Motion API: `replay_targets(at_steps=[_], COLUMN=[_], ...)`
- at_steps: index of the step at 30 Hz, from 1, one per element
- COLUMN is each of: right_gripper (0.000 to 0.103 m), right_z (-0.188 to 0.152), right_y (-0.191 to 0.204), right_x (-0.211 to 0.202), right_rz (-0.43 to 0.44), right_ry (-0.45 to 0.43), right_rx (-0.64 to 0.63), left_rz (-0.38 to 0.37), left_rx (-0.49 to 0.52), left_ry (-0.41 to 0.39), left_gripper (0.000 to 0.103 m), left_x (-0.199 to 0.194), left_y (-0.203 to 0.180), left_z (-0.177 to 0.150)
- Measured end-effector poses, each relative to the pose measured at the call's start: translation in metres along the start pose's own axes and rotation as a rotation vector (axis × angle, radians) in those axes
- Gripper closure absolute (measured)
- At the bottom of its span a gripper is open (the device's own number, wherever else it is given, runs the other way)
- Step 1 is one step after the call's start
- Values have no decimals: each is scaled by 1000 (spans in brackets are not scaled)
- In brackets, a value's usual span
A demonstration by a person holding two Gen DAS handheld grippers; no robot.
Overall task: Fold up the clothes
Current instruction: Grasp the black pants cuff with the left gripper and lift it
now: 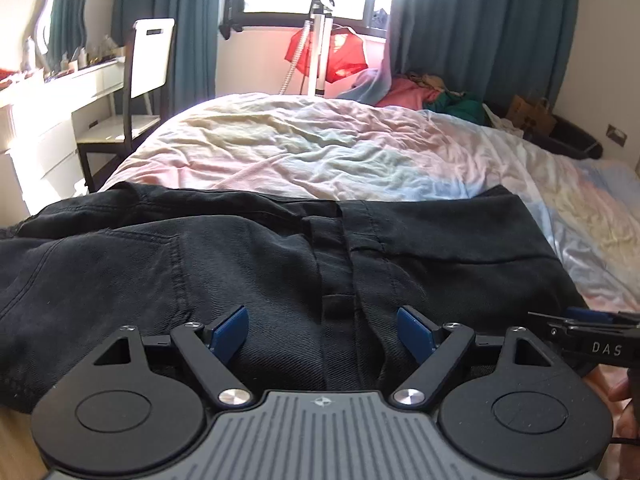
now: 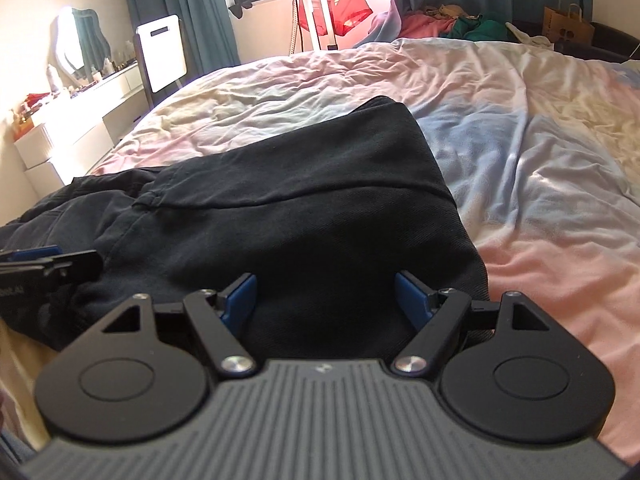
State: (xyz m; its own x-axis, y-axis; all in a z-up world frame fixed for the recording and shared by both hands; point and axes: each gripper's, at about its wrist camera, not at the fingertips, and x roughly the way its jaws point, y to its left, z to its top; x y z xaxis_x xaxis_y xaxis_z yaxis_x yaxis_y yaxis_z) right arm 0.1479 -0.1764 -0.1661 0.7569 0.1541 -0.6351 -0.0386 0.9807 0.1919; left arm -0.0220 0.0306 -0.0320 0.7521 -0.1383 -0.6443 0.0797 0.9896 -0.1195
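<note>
Still, both my tongs stand apart over the black denim trousers (image 1: 248, 256), gripping nothing.
My left gripper (image 1: 322, 334) and right gripper (image 2: 325, 300) may pinch one layer only, so the fold drags crooked.

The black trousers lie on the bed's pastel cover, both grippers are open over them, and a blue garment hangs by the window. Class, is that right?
One error: the garment hanging by the window is red, as the left wrist view shows. The rest stands.

Left tongs (image 1: 322, 334) tilt downward, blue pads (image 1: 230, 332) spread wide — nothing pinched between them. Right tongs (image 2: 325, 298) sit just beside them, likewise angled down, pads (image 2: 412, 298) parted — gripping nothing.
</note>
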Motion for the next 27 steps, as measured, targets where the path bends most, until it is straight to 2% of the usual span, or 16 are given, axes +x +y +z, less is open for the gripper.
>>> replay_targets(at_steps=[4, 6, 9, 10, 11, 12, 15, 17, 19, 20, 21, 25, 27], right_gripper=[25, 25, 26, 26, 26, 25, 24, 24, 24, 24, 24, 25, 25], right_z=[-1, -1, 0, 1, 1, 2, 3, 4, 3, 3, 2, 4, 6], right_y=[-2, -3, -5, -5, -5, -4, -1, 1, 2, 2, 2, 4, 8], right_x=[-3, -4, -6, -6, -6, -5, -3, -2, -1, -1, -2, -7, -12], right_rz=[8, 10, 12, 13, 12, 9, 0, -8, -13, -15, -16, -27, -35], right_ry=[-3, -4, -3, -2, -1, 0, 1, -1, -4, -7, -8, -39, -74], right_rx=[8, 9, 18, 22, 25, 25, 21, 9, 0, -4, -5, -1, -17], left_rz=[36, 56, 42, 15, -7, -13, 12, -46, -99, -116, -101, -6, 39], left_rx=[-190, -347, -761, -883, -992, -1057, -1136, -1184, -1231, -1251, -1260, -1208, -1197], left_ry=[10, 30, 66, 55, 43, 29, 15, 33, 39, 34, 13, -55, -65], left_gripper=[14, 11, 8, 8, 8, 7, 5, 6, 12, 20, 27, 27, 37], left_x=[-29, -47, -70, -77, -84, -91, -96, -82, -66, -58, -52, -31, -23], left_y=[49, 93, 179, 205, 229, 248, 281, 297, 309, 313, 315, 321, 322], left_z=[14, 18, 13, 5, -2, -9, -29, -44, -57, -62, -65, -56, -50])
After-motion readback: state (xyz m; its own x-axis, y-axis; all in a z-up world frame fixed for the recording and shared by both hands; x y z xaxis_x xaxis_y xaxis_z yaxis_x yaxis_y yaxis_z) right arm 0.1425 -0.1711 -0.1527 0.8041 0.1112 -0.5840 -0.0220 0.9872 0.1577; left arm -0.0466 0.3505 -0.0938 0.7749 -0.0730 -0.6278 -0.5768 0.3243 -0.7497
